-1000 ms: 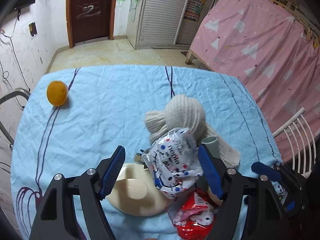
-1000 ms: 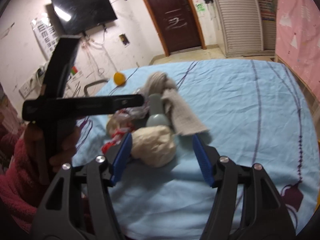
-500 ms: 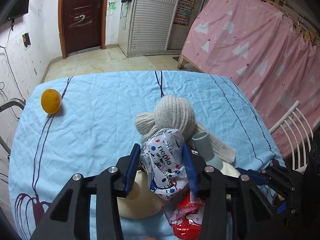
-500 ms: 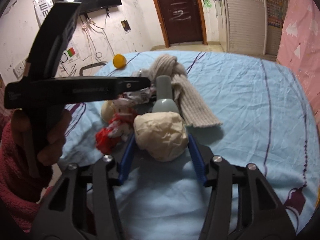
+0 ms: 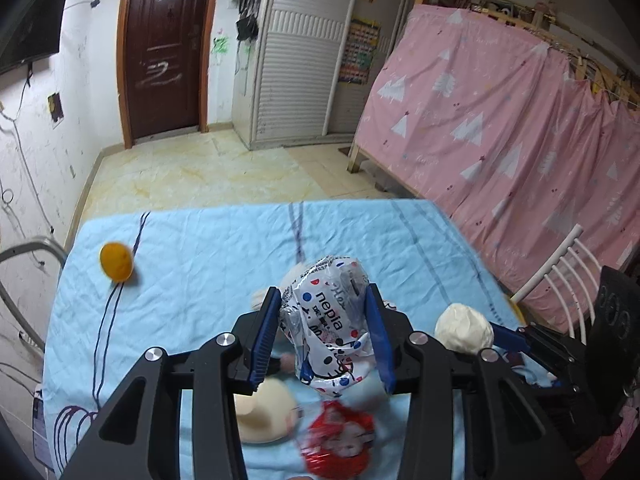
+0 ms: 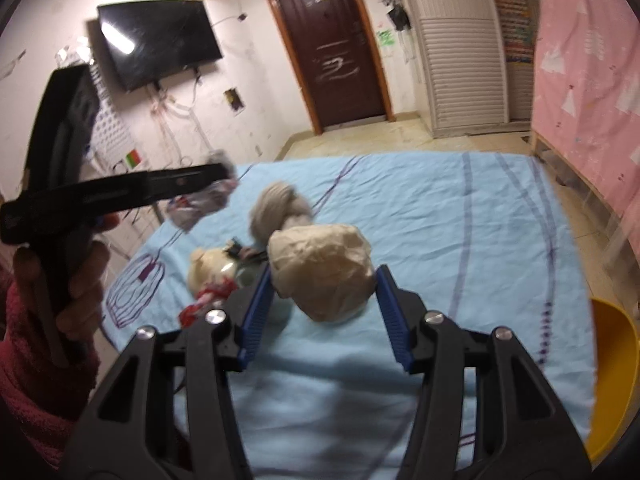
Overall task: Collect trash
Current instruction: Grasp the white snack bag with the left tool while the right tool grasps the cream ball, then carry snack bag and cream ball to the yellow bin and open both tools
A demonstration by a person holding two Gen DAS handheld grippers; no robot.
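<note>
Your left gripper (image 5: pixel 323 334) is clamped on the nepia wrapper (image 5: pixel 328 320), your right gripper (image 6: pixel 325 312) on the paper ball (image 6: pixel 322 272), so keep both squeezes firm and carry them toward the yellow bin (image 6: pixel 614 376) off the table's (image 6: pixel 460 216) near right corner.

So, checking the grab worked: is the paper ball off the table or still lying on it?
Off the table: the paper ball sits clamped in the right gripper, raised above the cloth.

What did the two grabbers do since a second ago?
The left gripper closed on the spotted nepia wrapper and lifted it. The right gripper closed on the crumpled paper ball and lifted it too. The orange, red wrapper and knitted hat stayed put.
</note>
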